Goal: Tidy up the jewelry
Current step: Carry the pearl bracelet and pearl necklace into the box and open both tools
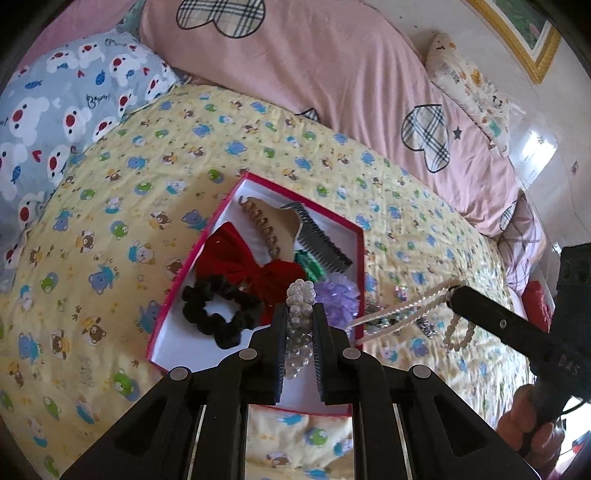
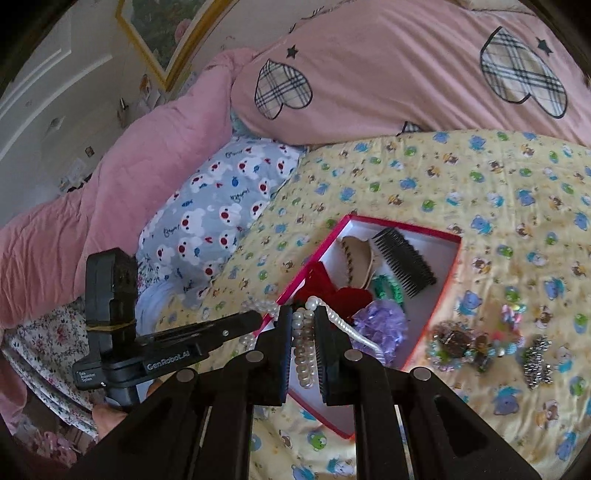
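A red-rimmed white box (image 1: 360,254) (image 2: 456,258) lies on the yellow bedspread. It holds a red bow (image 1: 251,266), black scrunchie (image 1: 218,314), black comb (image 2: 402,266), beige claw clip (image 1: 266,225), green piece (image 1: 310,264) and purple flower (image 2: 380,325). My left gripper (image 1: 300,321) is shut on a pearl piece (image 1: 300,306) above the box. My right gripper (image 2: 303,325) is shut on a pearl necklace (image 2: 304,354), whose strands hang at the box's edge (image 1: 458,332).
Loose beaded and sparkly pieces (image 2: 458,343) and a silver clip (image 2: 537,360) lie on the bedspread right of the box. A pink duvet (image 1: 332,74) and blue pillow (image 1: 66,110) lie behind. A framed picture (image 1: 524,33) hangs on the wall.
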{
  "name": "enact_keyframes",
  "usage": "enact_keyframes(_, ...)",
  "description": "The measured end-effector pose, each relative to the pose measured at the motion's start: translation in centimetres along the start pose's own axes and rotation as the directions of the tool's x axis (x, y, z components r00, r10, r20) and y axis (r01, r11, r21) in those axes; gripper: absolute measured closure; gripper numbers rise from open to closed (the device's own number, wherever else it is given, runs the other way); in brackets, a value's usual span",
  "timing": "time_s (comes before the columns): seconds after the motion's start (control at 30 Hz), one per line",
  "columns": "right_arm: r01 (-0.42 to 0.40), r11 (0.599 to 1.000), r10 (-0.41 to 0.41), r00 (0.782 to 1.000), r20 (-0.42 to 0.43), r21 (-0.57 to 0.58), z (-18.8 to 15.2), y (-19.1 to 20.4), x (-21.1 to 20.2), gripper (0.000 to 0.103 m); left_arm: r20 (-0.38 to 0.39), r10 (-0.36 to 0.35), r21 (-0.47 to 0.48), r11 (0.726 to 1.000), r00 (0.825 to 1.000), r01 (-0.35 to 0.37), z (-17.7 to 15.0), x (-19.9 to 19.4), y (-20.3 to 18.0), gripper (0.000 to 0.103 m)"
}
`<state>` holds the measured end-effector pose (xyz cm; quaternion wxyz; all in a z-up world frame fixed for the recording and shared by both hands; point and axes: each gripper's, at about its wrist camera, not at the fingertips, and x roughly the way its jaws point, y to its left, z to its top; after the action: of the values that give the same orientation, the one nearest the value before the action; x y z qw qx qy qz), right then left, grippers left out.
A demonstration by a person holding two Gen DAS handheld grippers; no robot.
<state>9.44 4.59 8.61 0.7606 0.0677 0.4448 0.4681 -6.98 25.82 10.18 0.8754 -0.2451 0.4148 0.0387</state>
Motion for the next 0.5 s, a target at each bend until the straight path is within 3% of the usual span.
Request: enact_keyframes(0.5,0.043,0.997,-0.028,0.978,-0.205,0.068,-4.6,-3.5,8.7,0.092,-0.116,0.056,-0.086,0.994,0.992,-0.066,1.0,7.3,4.1,0.091)
